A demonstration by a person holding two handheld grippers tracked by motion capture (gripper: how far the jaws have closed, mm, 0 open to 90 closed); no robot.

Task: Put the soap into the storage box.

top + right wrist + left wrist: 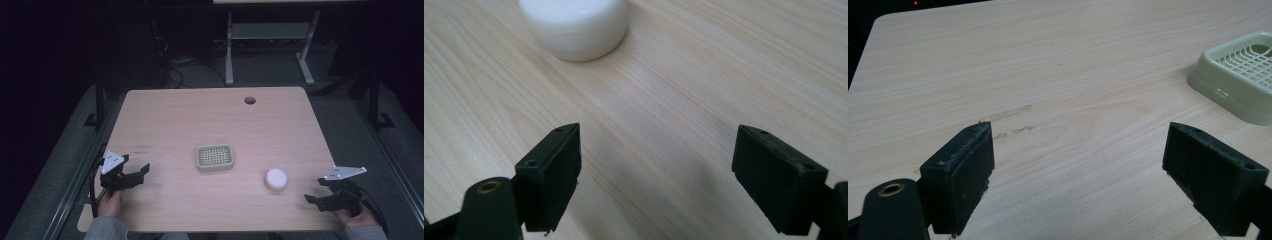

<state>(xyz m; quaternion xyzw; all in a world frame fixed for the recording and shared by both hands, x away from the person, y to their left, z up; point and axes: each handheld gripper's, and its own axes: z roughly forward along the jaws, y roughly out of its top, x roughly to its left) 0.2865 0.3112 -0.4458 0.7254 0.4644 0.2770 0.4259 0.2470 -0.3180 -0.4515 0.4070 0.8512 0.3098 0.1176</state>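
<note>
A pale green soap dish (215, 157) with a gridded top sits near the middle of the wooden table (210, 120); its corner shows at the right of the left gripper view (1243, 75). A round white soap bar (276, 178) lies right of the dish, and it appears at the top of the right gripper view (575, 25). My left gripper (142, 172) rests at the table's front left, open, jaws wide apart over bare wood (1078, 165). My right gripper (315, 192) is at the front right, open, a short way from the soap (656, 170).
A round cable hole (250, 100) sits near the table's far edge. Beyond the table stand a white desk frame (270, 45) and cables on a dark floor. Faint smudges (1013, 122) mark the wood ahead of the left gripper.
</note>
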